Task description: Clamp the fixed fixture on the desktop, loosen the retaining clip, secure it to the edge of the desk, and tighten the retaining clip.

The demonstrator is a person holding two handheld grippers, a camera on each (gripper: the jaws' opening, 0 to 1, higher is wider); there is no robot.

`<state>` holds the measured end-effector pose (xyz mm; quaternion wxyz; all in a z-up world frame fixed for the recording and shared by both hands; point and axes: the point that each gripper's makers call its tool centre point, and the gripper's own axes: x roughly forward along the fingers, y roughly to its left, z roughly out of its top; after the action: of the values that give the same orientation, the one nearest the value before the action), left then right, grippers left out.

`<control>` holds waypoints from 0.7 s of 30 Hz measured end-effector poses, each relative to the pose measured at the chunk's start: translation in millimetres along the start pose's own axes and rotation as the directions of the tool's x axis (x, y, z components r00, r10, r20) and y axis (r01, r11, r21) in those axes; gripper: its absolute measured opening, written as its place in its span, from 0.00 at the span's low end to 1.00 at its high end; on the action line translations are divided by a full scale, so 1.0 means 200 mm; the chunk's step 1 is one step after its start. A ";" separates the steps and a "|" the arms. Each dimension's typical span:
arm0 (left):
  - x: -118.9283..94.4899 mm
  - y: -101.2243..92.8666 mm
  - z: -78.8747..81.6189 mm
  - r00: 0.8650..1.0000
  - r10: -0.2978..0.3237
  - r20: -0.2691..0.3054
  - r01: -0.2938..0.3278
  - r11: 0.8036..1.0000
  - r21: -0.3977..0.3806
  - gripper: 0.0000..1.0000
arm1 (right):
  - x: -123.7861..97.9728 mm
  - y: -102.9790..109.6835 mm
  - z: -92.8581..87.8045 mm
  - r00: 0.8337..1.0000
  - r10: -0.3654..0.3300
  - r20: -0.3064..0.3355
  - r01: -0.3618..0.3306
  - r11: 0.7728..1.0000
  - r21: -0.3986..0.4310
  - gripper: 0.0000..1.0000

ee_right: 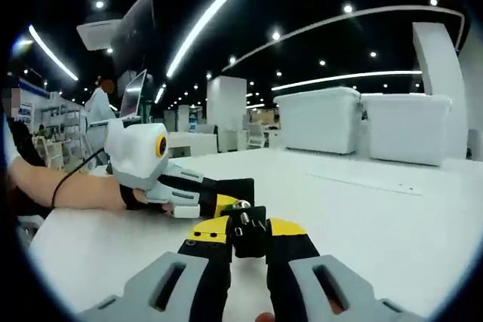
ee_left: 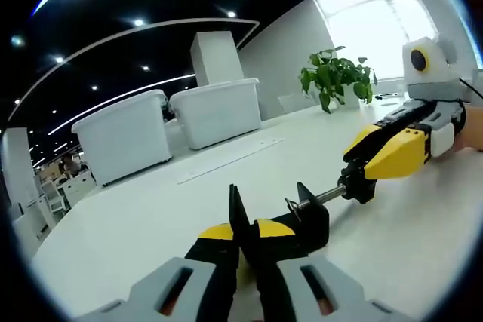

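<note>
A black clamp fixture (ee_left: pixel 306 224) is held just above the white desktop (ee_left: pixel 189 209). In the left gripper view my left gripper (ee_left: pixel 243 233) is shut on the clamp's thin black frame, its yellow-tipped jaws on either side. From the clamp's other end a metal screw rod (ee_left: pixel 326 196) sticks out to the right. My right gripper (ee_left: pixel 361 177) comes in from the right and is shut on the rod's black knob. In the right gripper view my right gripper (ee_right: pixel 247 230) pinches that black knob (ee_right: pixel 246 237). The left gripper (ee_right: pixel 223 195) sits just beyond it, reaching in from the left.
Two white storage bins (ee_left: pixel 124 137) (ee_left: pixel 219 111) stand at the back of the desk, and a potted plant (ee_left: pixel 336 77) is further right by the window. A person's forearm (ee_right: pixel 68 190) lies along the desk's left side. A shallow groove (ee_left: pixel 230 157) crosses the desktop.
</note>
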<state>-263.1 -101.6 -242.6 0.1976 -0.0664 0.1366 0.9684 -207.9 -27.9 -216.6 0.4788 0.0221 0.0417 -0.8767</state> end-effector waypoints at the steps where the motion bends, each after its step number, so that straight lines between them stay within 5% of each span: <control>1: 0.00 0.00 0.00 1.000 0.001 0.000 -0.001 1.000 -0.001 0.08 | 0.00 0.00 0.00 1.000 0.000 -0.004 0.000 1.000 0.008 0.16; 7: -0.02 0.00 -0.01 1.000 0.004 0.000 -0.004 1.000 -0.001 0.08 | 0.00 0.01 0.01 1.000 -0.004 0.016 0.005 0.996 -0.089 0.14; 13: 0.00 0.02 -0.01 1.000 0.010 0.003 -0.010 1.000 -0.001 0.08 | 0.00 0.04 0.03 0.998 -0.049 0.040 0.060 0.929 -0.366 0.09; 17: 0.00 0.02 -0.01 1.000 0.009 0.001 -0.009 1.000 -0.001 0.08 | 0.00 0.06 0.03 0.998 -0.047 0.031 0.055 0.924 -0.378 0.09; 21: -0.01 0.01 -0.01 1.000 0.010 0.001 -0.010 1.000 -0.001 0.08 | 0.00 0.07 0.03 0.998 -0.054 0.031 0.062 0.895 -0.441 0.09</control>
<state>-263.0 -104.7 -243.0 0.1929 -0.0652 0.1364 0.9695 -196.1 -37.2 -211.1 0.4453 -0.0962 0.2355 -0.8585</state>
